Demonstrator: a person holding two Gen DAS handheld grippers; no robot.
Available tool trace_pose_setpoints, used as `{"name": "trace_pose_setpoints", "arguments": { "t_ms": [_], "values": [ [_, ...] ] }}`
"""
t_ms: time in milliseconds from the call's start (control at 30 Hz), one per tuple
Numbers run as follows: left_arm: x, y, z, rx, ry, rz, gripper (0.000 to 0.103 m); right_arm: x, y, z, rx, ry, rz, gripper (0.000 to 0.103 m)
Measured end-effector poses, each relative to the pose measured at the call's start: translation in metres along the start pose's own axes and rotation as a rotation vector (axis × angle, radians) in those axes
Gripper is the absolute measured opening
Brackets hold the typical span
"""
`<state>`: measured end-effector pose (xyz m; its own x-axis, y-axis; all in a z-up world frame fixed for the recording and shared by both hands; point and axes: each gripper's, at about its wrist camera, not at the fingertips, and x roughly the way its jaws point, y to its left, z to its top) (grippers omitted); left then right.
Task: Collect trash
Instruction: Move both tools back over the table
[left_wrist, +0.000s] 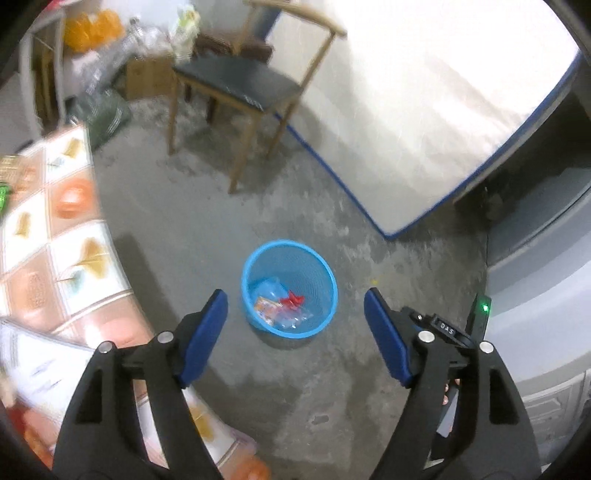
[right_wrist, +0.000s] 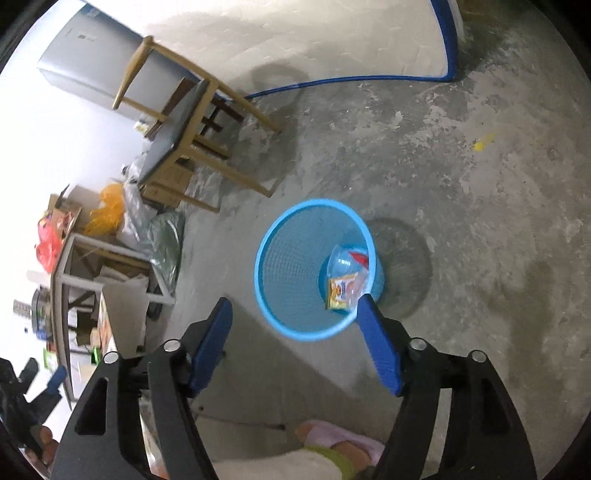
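Observation:
A blue mesh waste bin stands on the concrete floor. Inside it lie wrappers: a clear plastic piece, a red scrap and an orange-yellow packet. My left gripper is open and empty, held above the bin. In the right wrist view the bin sits just ahead, with the yellow packet and a clear cup at its bottom. My right gripper is open and empty above the bin's near rim.
A wooden chair stands behind the bin, beside a white mattress with blue edging. A table with a patterned cloth is at the left. Boxes and bags clutter the far side. A yellow scrap lies on the floor.

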<state>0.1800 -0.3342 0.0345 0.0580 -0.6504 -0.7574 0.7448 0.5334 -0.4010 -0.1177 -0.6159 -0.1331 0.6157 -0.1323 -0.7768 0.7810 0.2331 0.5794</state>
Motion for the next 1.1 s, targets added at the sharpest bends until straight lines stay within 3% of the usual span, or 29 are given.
{"name": "trace_pose_setpoints", "arguments": {
  "t_ms": [233, 367, 500, 700, 900, 1100],
  "values": [
    [-0.111, 0.034, -0.040, -0.019, -0.174, 0.104, 0.079, -0.031, 0.042, -0.031, -0.097, 0.061, 0.041, 0.072],
    [-0.161, 0.070, -0.069, -0.079, -0.243, 0.208, 0.079, -0.046, 0.097, -0.045, -0.201, 0.074, 0.127, 0.073],
    [-0.209, 0.116, -0.099, -0.203, -0.300, 0.236, 0.079, -0.047, 0.160, -0.065, -0.327, 0.126, 0.216, 0.074],
    [-0.276, 0.168, -0.136, -0.304, -0.404, 0.321, 0.079, -0.045, 0.244, -0.109, -0.517, 0.211, 0.307, 0.074],
    [-0.301, 0.207, -0.146, -0.318, -0.395, 0.412, 0.079, -0.039, 0.311, -0.169, -0.695, 0.317, 0.368, 0.074],
    [-0.286, 0.225, -0.132, -0.233, -0.327, 0.417, 0.079, -0.022, 0.353, -0.208, -0.813, 0.399, 0.375, 0.074]
  ]
}}
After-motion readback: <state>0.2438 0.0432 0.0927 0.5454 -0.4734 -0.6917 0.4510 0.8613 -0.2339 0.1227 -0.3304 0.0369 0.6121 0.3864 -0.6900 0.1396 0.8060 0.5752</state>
